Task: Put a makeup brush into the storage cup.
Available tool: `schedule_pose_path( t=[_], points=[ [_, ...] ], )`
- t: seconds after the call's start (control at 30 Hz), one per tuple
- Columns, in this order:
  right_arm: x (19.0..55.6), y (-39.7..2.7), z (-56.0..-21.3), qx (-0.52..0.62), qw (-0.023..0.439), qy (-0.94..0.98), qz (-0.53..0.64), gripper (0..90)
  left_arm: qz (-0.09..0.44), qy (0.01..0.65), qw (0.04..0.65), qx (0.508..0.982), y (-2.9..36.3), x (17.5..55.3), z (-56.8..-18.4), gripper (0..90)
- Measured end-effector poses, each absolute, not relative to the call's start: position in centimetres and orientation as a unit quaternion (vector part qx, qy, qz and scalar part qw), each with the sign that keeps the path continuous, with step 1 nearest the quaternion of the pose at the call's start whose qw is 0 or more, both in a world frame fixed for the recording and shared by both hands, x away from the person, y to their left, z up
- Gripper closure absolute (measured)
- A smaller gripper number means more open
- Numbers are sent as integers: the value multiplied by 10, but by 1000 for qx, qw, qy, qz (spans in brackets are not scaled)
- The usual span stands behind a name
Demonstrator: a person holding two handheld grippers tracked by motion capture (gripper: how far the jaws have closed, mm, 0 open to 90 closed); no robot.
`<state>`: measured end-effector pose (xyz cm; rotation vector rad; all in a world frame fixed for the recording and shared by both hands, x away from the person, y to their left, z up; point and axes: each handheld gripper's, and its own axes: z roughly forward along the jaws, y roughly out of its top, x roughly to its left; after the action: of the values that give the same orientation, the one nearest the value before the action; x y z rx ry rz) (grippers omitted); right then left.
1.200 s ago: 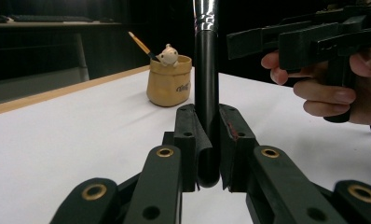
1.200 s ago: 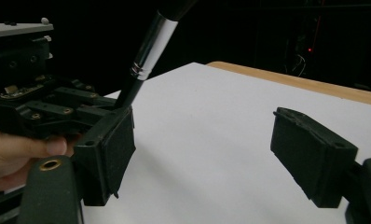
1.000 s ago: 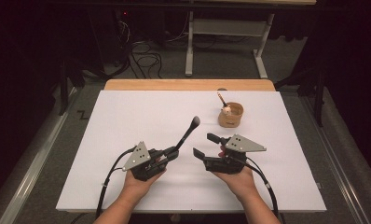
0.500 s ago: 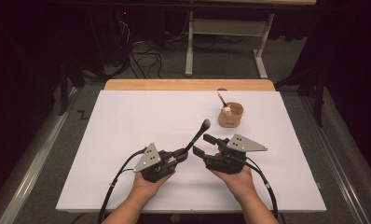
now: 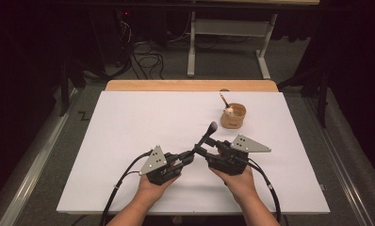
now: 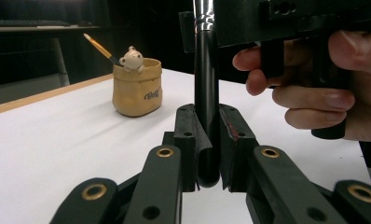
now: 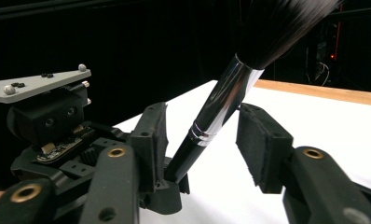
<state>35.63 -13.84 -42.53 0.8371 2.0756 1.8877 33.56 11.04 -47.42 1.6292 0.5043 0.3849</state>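
Gripping a black makeup brush [image 5: 205, 138] by its handle end, left gripper [image 5: 188, 157] has moved rightward | right gripper [image 5: 206, 151] jaws closing around handle, pads not yet pressing | brush raised over white table [image 5: 129, 122].

The high view looks forward and down over the white table [image 5: 129, 141] from the person's side; the left gripper view sits low, close to the brush [image 6: 206, 93], facing the yellow pot [image 6: 137, 88]; the right gripper view shares that brush [image 7: 221, 112].
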Motion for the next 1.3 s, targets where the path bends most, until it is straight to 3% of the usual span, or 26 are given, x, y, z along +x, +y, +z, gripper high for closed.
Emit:
schedule_pose_path(
  t=[1.3],
  points=[
    [362, -143, -429, 296, 57, 678, 671, 738, 173, 218, 638, 718, 109, 333, -474, 790]
  ],
)
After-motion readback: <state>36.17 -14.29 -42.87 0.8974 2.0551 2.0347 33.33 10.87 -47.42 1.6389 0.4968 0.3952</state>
